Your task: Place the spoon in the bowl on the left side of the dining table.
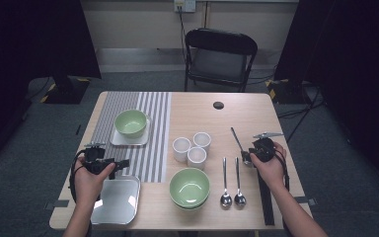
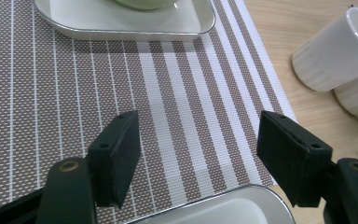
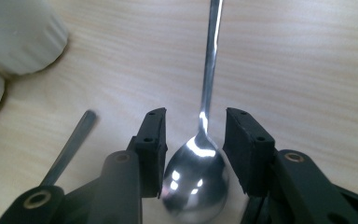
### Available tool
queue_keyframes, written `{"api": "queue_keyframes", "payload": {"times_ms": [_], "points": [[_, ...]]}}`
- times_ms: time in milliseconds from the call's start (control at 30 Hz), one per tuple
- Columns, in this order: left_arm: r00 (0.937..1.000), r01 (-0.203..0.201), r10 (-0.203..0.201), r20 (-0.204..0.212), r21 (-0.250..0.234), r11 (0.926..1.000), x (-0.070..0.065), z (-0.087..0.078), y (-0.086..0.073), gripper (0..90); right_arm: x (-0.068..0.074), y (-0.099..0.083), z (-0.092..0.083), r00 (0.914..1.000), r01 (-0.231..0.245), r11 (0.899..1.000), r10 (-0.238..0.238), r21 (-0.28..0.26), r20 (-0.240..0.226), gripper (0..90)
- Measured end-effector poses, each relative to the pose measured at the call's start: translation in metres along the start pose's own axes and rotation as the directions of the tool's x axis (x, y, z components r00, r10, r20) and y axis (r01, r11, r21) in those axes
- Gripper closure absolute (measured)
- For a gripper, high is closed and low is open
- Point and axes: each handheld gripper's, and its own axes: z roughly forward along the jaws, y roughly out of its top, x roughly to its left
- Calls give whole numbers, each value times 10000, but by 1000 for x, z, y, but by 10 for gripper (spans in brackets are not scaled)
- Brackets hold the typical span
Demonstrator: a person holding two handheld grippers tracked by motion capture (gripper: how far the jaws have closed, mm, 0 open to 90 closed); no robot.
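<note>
At the right of the high view, the right hand-held gripper [image 1: 251, 154] sits over a spoon [image 1: 238, 143] lying on the wooden surface [image 1: 256, 118] – in the right gripper view that spoon [image 3: 200, 172] has its bowl between the jaws, which stand apart and do not press on it. Two more spoons [image 1: 231, 182] lie lower, side by side. At lower left, the left hand-held gripper [image 1: 123, 163] hovers with jaws wide apart (nothing between them) over the striped mat [image 2: 121, 93] – just above a metal tray [image 1: 116, 200]. No writing is legible.
</note>
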Motion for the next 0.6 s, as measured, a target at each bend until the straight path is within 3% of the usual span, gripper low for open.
{"api": "queue_keyframes", "payload": {"times_ms": [233,600], "points": [[10000,-61,61,35,-14,10000,-2,-1,-1,306,-2,-9,-5,9995,29,10000,-28,-50,312,510],[10000,35,-34,19,-95,9999,0,-4,0,306,-4,-16,1,9999,-22,10000,22,7,169,459]]}}
